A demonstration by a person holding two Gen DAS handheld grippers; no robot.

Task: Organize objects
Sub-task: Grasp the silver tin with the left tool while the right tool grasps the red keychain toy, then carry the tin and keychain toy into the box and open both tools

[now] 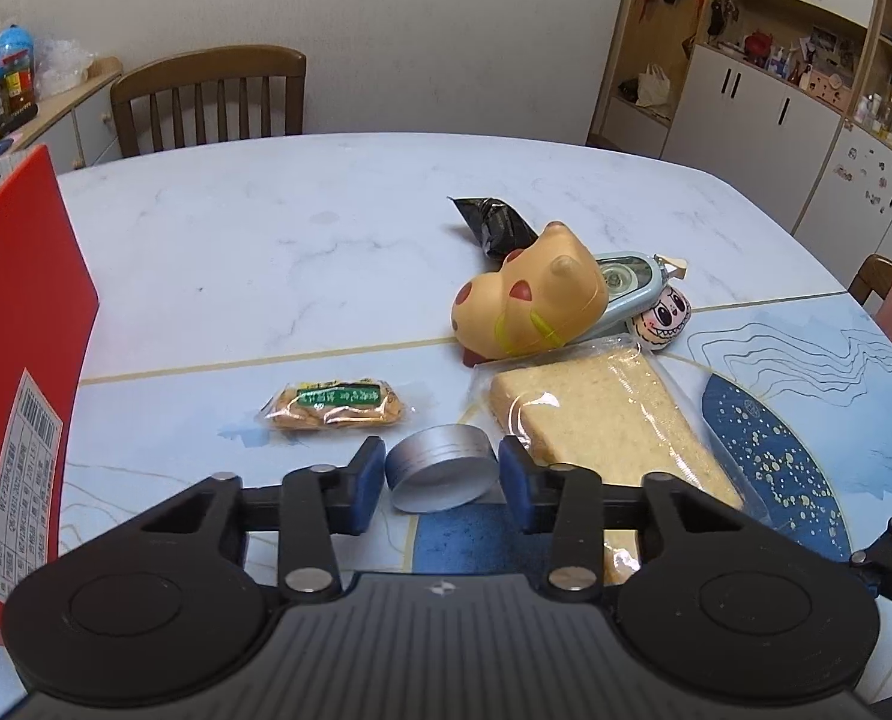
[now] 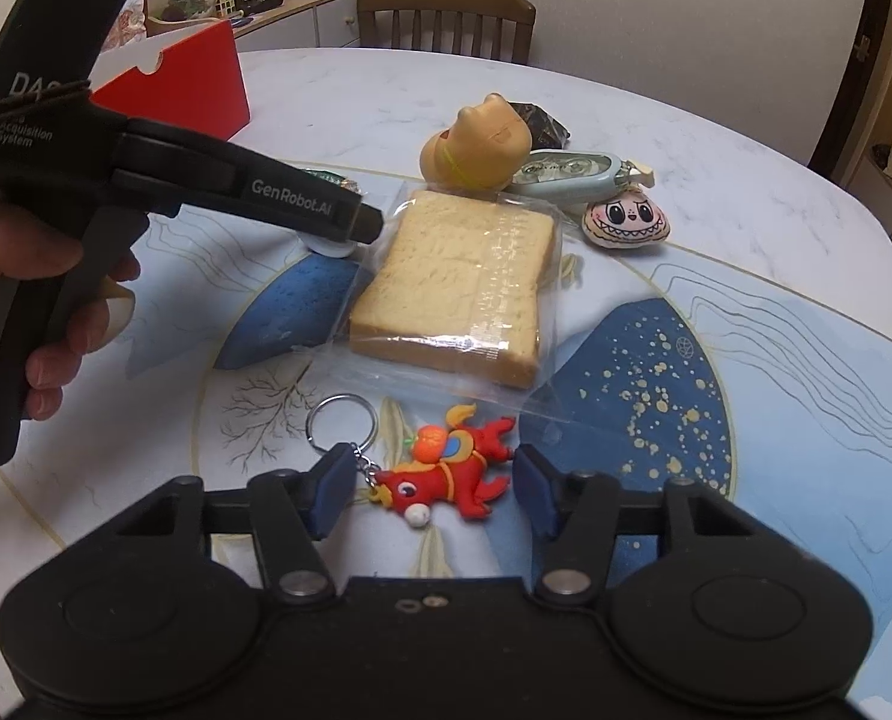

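Near the table's front edge, the left gripper [image 1: 440, 480] brackets the round silver metal tin [image 1: 441, 476] and the right gripper [image 2: 425, 489] the red dragon keychain [image 2: 446, 474], neither visibly clamped; centre both before squeezing.

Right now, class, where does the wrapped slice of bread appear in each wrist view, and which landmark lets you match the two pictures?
Left wrist view: the wrapped slice of bread lies right of centre, running to the lower right behind the left gripper's right finger.
Right wrist view: the bread lies at the centre, beyond the red keychain.
Shared landmark: the yellow animal head toy, just beyond the bread.
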